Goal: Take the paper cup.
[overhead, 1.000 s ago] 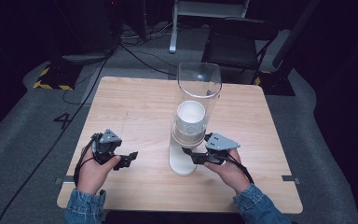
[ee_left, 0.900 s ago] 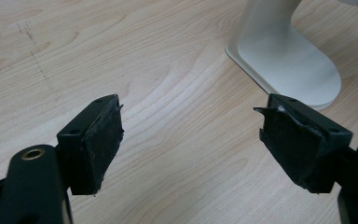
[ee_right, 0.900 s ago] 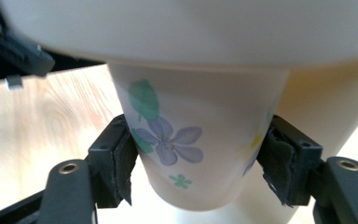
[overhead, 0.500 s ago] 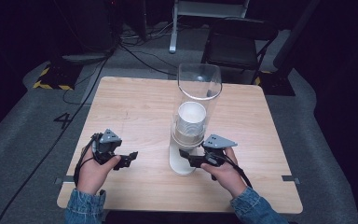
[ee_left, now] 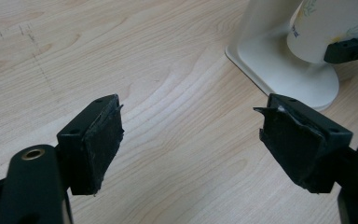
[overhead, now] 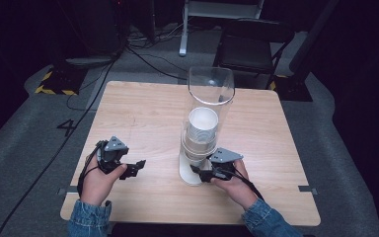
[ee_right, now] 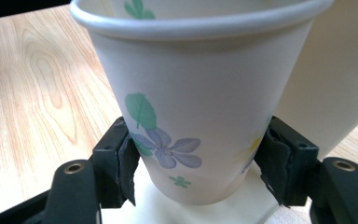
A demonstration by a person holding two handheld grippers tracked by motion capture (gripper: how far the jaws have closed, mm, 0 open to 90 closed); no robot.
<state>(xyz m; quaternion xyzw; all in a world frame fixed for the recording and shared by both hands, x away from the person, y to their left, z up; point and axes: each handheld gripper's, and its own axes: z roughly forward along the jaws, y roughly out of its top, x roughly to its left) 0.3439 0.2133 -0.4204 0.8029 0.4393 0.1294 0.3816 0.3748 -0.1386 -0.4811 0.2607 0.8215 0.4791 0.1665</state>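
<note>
A cup dispenser stands mid-table: a clear tube (overhead: 210,96) on a white base (overhead: 187,172), with a stack of white paper cups (overhead: 201,129) inside. The lowest flowered paper cup (ee_right: 200,88) hangs out below the tube, and my right gripper (ee_right: 198,163) is shut on it, both pads pressing its lower sides. From above, the right gripper (overhead: 198,173) sits at the base's right side. My left gripper (overhead: 139,167) rests low over the wood to the left, open, nothing between its pads (ee_left: 103,140). It faces the base (ee_left: 284,70) and the cup (ee_left: 326,25).
The wooden table (overhead: 143,113) has bare board left of and behind the dispenser. A black chair (overhead: 251,44) stands beyond the far edge. Cables (overhead: 143,54) run over the grey floor.
The right hand has edged slightly toward the near side, its jaws staying at the lowest cup. The left hand has kept still.
</note>
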